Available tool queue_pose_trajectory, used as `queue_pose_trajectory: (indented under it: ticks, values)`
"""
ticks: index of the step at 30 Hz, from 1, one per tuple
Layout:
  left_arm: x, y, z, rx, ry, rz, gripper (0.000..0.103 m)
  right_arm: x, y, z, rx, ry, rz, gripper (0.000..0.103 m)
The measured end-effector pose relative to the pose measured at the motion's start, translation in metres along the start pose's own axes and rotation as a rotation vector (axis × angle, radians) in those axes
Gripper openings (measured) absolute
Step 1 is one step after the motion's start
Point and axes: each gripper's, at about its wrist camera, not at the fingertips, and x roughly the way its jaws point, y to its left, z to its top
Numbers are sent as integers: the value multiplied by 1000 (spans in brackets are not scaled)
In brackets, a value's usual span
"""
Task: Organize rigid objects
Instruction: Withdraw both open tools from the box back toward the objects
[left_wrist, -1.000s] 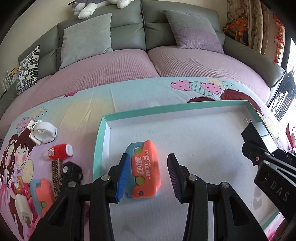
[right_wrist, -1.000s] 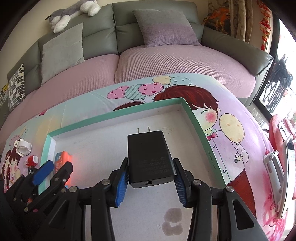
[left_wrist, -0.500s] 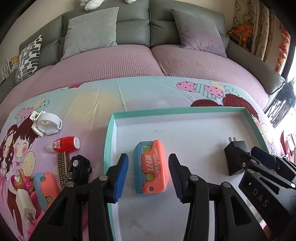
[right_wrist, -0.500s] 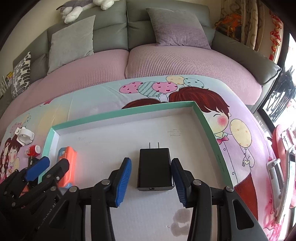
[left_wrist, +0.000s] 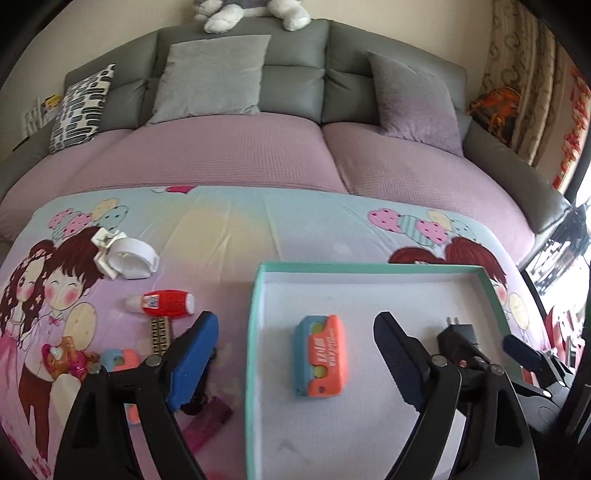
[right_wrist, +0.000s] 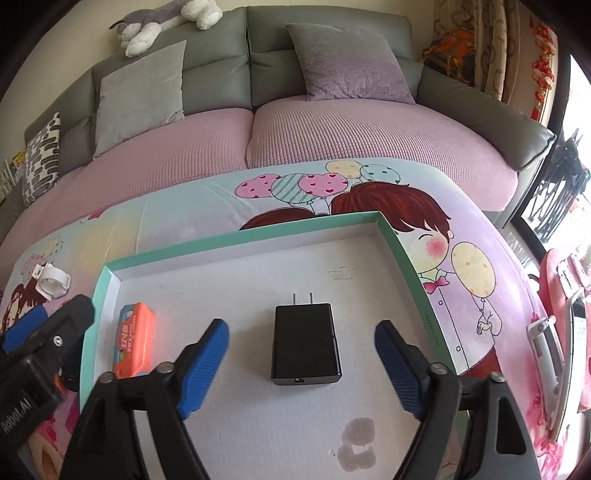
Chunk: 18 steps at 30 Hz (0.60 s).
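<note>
The black charger (right_wrist: 306, 342) lies flat on the tray (right_wrist: 236, 242) floor, between the right gripper's (right_wrist: 301, 363) jaws, which have just been opening and stand wide, off it. The orange box (left_wrist: 320, 360) lies likewise between the left gripper's (left_wrist: 295, 362) just-opened jaws.

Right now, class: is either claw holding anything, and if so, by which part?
Nothing is held. Both claws have just been opening: the left claw straddles the orange box cutter, the right claw the black charger, pads clear; both lie in the tray.
</note>
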Motion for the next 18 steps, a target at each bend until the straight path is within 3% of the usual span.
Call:
queue_pose_trajectory:
  ticks: [2,7,14,18]
  values:
    - [2,12,0,-26,3,34,103,0,-1,0,6,-5,-2,102]
    - [1,32,0,-52,-13,100,103,-4,0,2,12,-38,2,103]
    - [-12,38,2,-50,-65,102,103,-17,12,5,-6,-109,21,103]
    - [-17,41,-2,-34,-71,155,103,-22,24,6,-25,-121,36,103]
